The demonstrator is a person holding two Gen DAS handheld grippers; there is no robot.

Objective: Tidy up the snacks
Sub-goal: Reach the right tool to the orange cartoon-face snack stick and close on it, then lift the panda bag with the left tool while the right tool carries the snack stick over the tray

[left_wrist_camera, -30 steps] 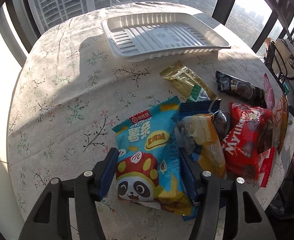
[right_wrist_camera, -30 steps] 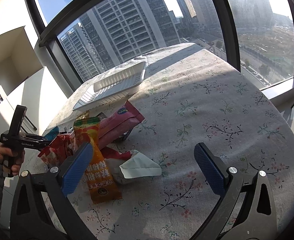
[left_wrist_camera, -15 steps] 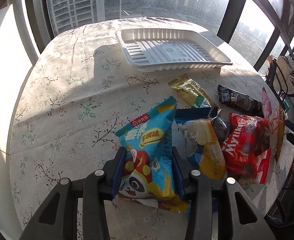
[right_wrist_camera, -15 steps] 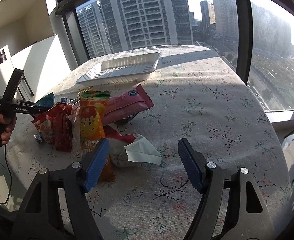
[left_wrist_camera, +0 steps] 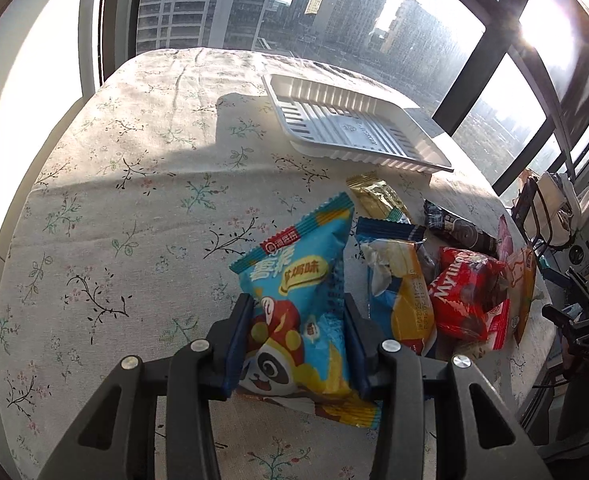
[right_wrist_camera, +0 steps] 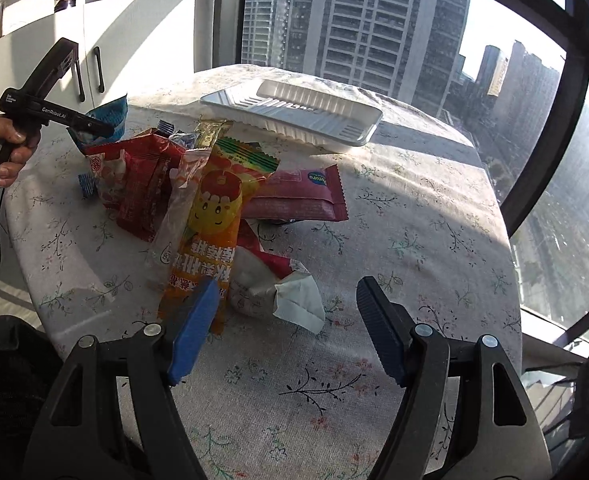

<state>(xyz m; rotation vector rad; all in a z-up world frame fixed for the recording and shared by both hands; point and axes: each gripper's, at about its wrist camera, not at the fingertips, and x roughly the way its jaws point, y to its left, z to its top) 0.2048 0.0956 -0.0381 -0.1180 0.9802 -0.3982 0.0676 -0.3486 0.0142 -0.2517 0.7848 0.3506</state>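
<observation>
My left gripper (left_wrist_camera: 296, 320) is shut on a blue panda snack bag (left_wrist_camera: 298, 280) and holds it lifted above the table; the bag also shows in the right wrist view (right_wrist_camera: 108, 120). A white plastic tray (left_wrist_camera: 346, 124) sits empty at the far side of the round table, also in the right wrist view (right_wrist_camera: 294, 112). My right gripper (right_wrist_camera: 286, 316) is open and empty, low over the table, with an orange snack pack (right_wrist_camera: 210, 220) and a torn white-red wrapper (right_wrist_camera: 278, 288) between and ahead of its fingers.
A pile of snacks lies on the floral tablecloth (left_wrist_camera: 114, 200): a yellow-blue bag (left_wrist_camera: 402, 288), a red bag (left_wrist_camera: 470, 296), a gold bar (left_wrist_camera: 378, 196), a dark bar (left_wrist_camera: 458, 232), a pink bar (right_wrist_camera: 298, 196). Windows ring the table. A white cabinet (right_wrist_camera: 134, 40) stands at left.
My left gripper closed on the blue panda bag and lifted it off the table. My right gripper narrowed a little and moved closer to the orange pack and torn wrapper.
</observation>
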